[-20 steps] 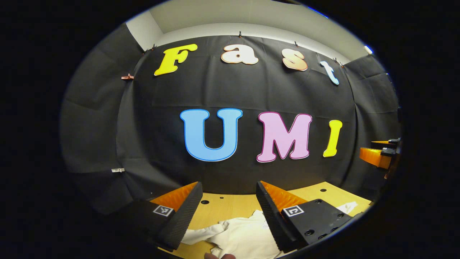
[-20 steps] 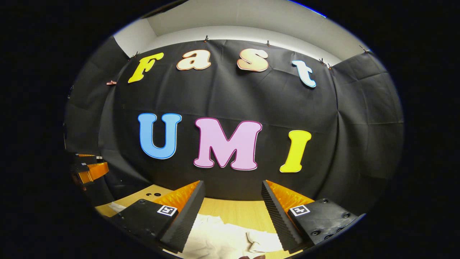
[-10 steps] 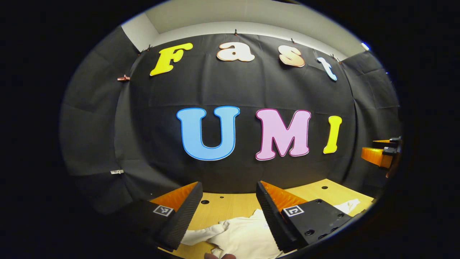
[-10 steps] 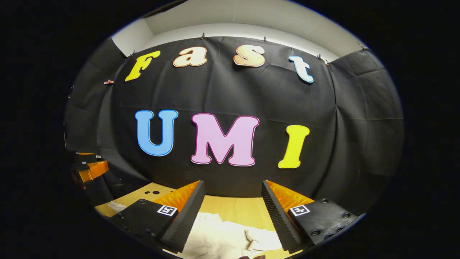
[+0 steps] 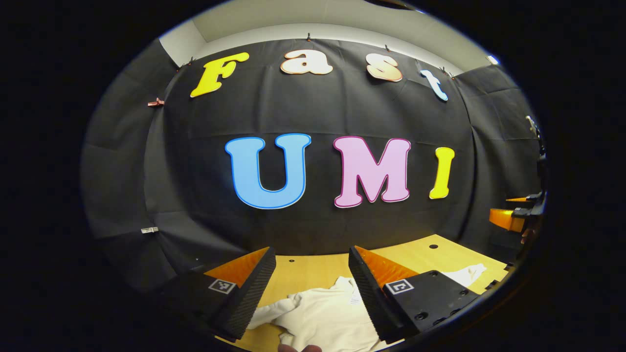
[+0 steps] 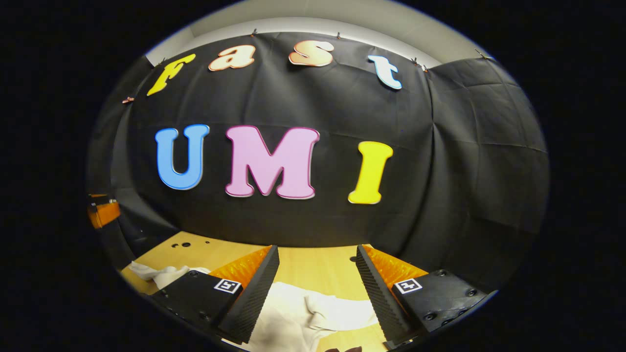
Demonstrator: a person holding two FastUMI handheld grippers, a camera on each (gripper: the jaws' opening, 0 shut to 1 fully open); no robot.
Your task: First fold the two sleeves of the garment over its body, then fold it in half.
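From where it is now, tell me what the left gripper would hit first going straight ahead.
Most likely the black cloth wall. The left gripper is open and points above the white garment on the wooden table; depth is unclear.

- No readable words or numbers here, folks: just small square coded markers (image 5: 399, 286) on each gripper's fingers.
- Garment tag (image 5: 355, 299): too small to read.

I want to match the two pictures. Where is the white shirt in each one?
Left gripper view: the white shirt lies at the bottom centre on the wooden table, between the fingers.
Right gripper view: the white shirt lies at the bottom centre.
Shared landmark: the wooden table.
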